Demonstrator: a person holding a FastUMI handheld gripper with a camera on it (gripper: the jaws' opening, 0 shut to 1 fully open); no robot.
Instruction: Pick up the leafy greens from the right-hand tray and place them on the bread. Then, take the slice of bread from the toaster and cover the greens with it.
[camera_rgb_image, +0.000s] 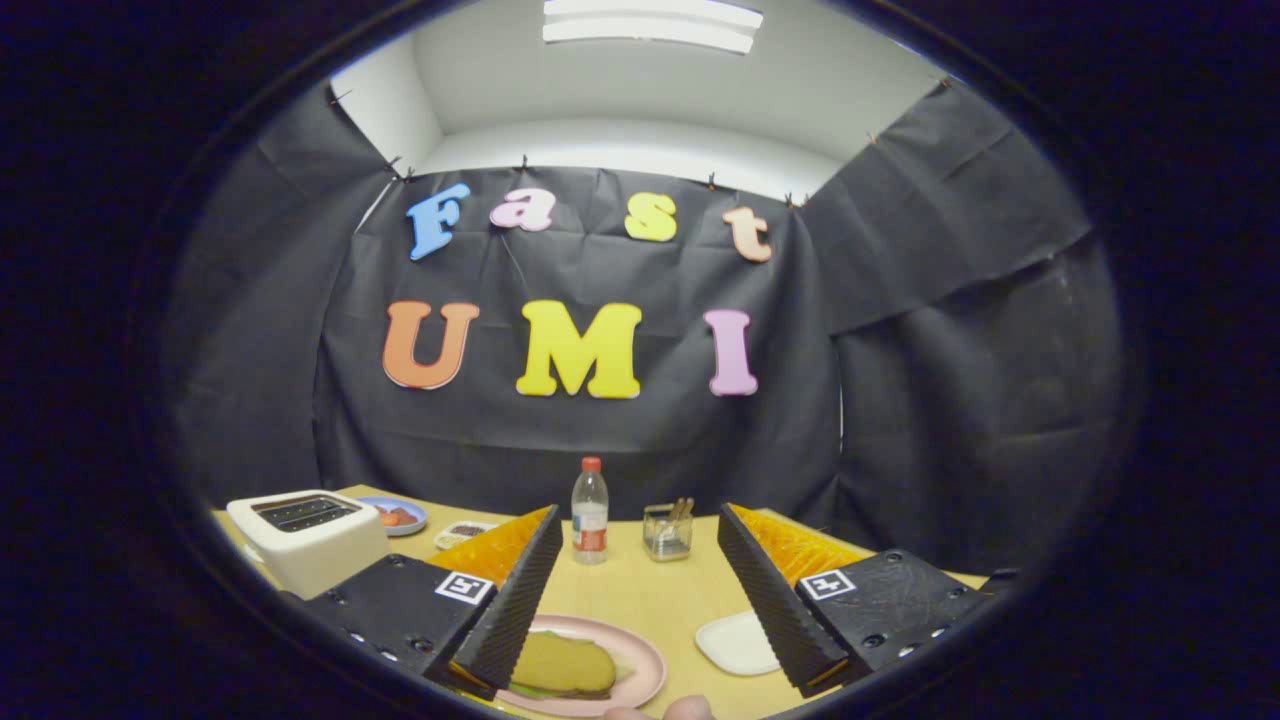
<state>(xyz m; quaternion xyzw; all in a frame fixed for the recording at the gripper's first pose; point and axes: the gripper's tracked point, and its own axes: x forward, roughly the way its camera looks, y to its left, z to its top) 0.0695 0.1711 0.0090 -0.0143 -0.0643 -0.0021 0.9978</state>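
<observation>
The gripper (640, 590) hangs above the worktop (640, 590) with its fingers (520, 590) spread wide apart and nothing between them. Just below and between the fingers, nearer the left one, a pink plate (645, 660) carries the sandwich: a browned slice of bread (565, 665) lies on top, and a thin rim of leafy greens (530, 690) shows under its near edge, so by the look of it the greens are covered and the task is close to done or done. Beside the right finger sits a small white tray (735, 642), bare as far as can be seen. Past the left finger stands the white toaster (305, 540); whether any bread is in its slots cannot be told. Further ahead, beyond the fingertips, are a clear bottle (589, 510) with a red cap and a small clear holder (668, 530) of sticks, and beyond the toaster a blue dish (400, 515). If the top slice needs shifting, it is likely light, fairly stiff across its face yet easily dented or crumbled, so a gentle pinch on two opposite crust edges would suit best. The greens underneath look thin, limp and apt to slide, so any push sideways could drag them out. A fingertip (690, 708) of the person shows at the near rim of the plate.
</observation>
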